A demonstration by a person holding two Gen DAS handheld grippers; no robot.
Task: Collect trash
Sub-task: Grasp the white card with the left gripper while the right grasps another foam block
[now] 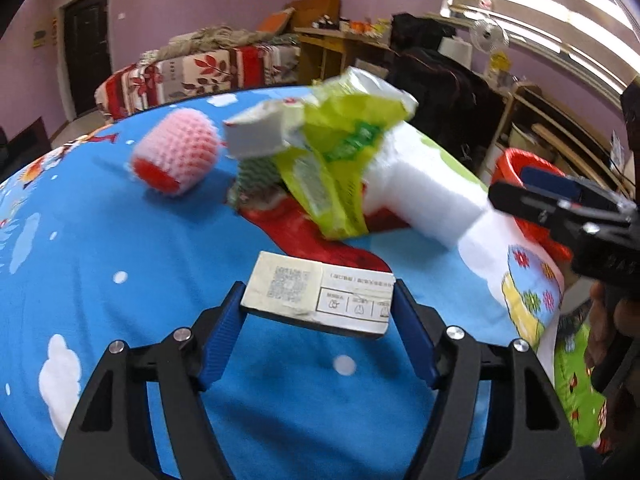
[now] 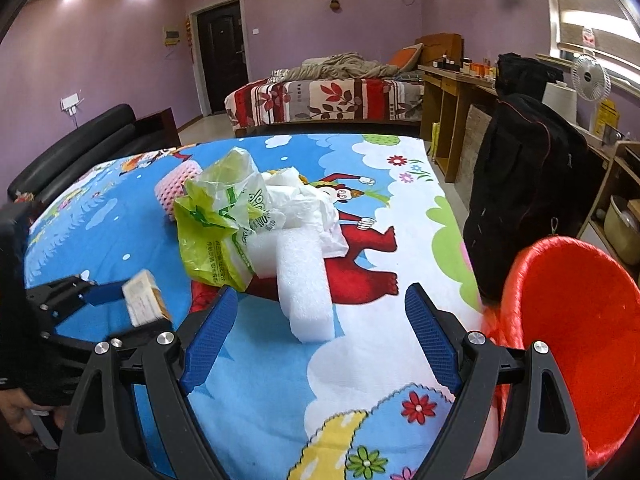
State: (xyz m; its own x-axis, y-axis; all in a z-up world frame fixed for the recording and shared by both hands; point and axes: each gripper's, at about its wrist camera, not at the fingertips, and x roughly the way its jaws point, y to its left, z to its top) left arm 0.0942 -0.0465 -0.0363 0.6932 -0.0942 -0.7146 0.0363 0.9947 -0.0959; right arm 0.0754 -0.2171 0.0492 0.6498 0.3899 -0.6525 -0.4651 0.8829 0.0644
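My left gripper (image 1: 318, 292) is shut on a small white cardboard box (image 1: 316, 288); its blue pads press both ends and hold it just above the cloth. The right wrist view shows the same box (image 2: 142, 298) in the left gripper (image 2: 140, 308) at the far left. My right gripper (image 2: 320, 292) stands open with nothing between its pads, a white foam block (image 2: 304, 288) lying just beyond them. The trash pile holds a yellow-green plastic bag (image 2: 212, 236), crumpled white plastic (image 2: 304, 200) and a pink foam net sleeve (image 1: 176, 156). The right gripper (image 1: 532, 192) enters from the right.
A red basket (image 2: 580, 340) stands off the table's right edge. A black bag (image 2: 520, 184) hangs beside it. The table wears a blue cartoon cloth (image 2: 280, 380). A bed (image 2: 320, 100) and wooden shelves lie behind, a black sofa (image 2: 80, 140) to the left.
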